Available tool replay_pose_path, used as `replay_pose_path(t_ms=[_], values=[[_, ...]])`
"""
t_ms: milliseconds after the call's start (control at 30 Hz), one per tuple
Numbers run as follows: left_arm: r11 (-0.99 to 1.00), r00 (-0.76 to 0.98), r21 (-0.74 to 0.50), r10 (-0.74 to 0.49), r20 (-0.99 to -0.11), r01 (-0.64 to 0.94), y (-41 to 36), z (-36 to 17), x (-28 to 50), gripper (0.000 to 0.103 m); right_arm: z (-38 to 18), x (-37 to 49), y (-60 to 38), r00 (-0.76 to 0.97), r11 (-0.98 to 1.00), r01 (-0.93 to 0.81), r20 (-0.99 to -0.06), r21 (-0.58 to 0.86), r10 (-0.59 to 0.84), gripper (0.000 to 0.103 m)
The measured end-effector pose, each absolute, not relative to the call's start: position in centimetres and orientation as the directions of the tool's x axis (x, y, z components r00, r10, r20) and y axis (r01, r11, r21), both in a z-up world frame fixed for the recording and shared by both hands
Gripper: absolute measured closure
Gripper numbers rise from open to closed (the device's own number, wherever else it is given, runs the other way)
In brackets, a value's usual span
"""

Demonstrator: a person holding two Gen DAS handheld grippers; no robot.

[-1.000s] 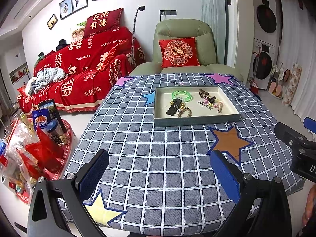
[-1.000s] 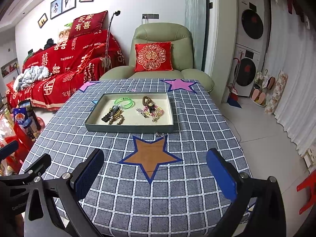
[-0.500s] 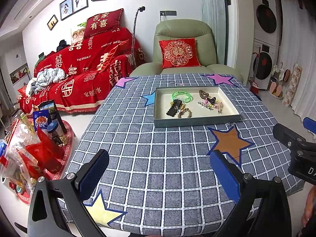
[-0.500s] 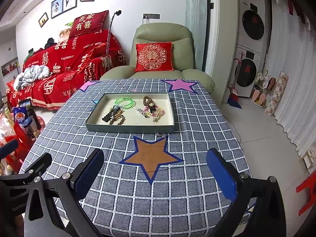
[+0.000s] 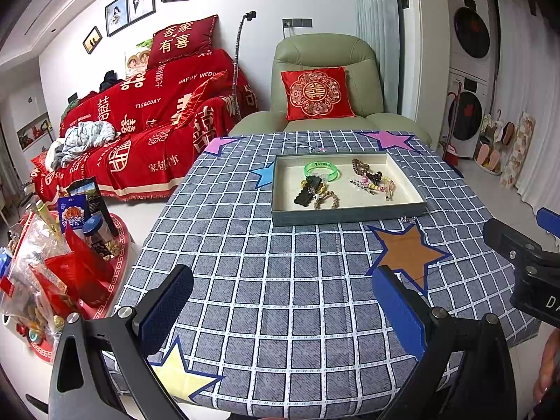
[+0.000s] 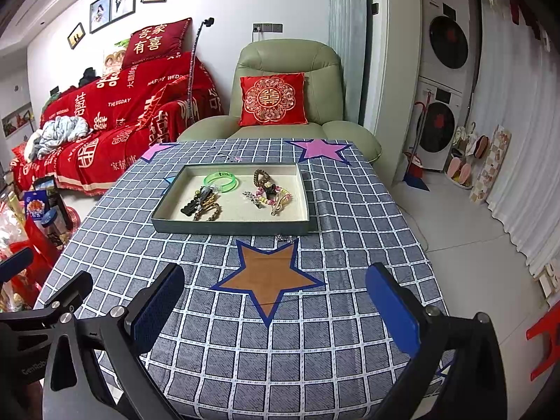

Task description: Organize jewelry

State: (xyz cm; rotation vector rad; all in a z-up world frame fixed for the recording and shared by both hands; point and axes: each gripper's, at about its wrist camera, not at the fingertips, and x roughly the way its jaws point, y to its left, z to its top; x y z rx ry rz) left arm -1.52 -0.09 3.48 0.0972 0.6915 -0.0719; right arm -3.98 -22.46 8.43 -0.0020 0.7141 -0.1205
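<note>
Green bangle (image 6: 222, 180) sits in the tray (image 6: 231, 225) — far ahead of the left gripper (image 5: 280, 309) and right gripper (image 6: 276, 306), both spread wide, holding nothing.

- One tray (image 6: 231, 227) stands on the table.
- One green bangle (image 6: 222, 181) lies in the tray.
- One black hair clip (image 6: 196, 203) lies in the tray.
- One small silver piece (image 6: 284, 238) lies on the cloth just in front of the tray.
- The beaded bracelets in the tray are tangled, so I cannot count them surely.
- One table (image 6: 350, 217) with a checked cloth.
- Six stars on the cloth: two pink, two blue-edged small ones partly hidden, one brown (image 6: 267, 274), one yellow (image 5: 182, 374).
- Two grippers: the left gripper (image 5: 280, 311) and the right gripper (image 6: 276, 309), each with two wide apart blue fingers.
- One armchair (image 6: 287, 70), with one red cushion (image 6: 271, 99).
- One sofa (image 5: 157, 112).
- Two washing machines (image 6: 442, 80), one above the other.
- Four picture frames (image 6: 112, 3) on the wall.
</note>
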Motion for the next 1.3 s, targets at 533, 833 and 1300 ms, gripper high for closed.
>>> replay_pose_path(t_ms=[533,833,1300], values=[[0.993,0.769,0.066,-0.035,-0.638,0.1,-0.21,3.58,-1.32,0.0,8.38,-3.87,-22.4,0.748,0.993,0.109,-0.654,-0.042,-0.11,0.0],[0.993,0.768,0.066,-0.035,-0.639,0.099,-0.24,3.54,-1.36,0.0,8.39,-3.86,-22.44,0.749,0.993,0.108,-0.654,-0.04,-0.108,0.0],[0.993,0.771,0.067,-0.033,-0.636,0.099,-0.46,3.67,-1.23,0.0,8.37,-3.83,-22.38,0.748,0.993,0.108,-0.654,-0.04,-0.107,0.0]])
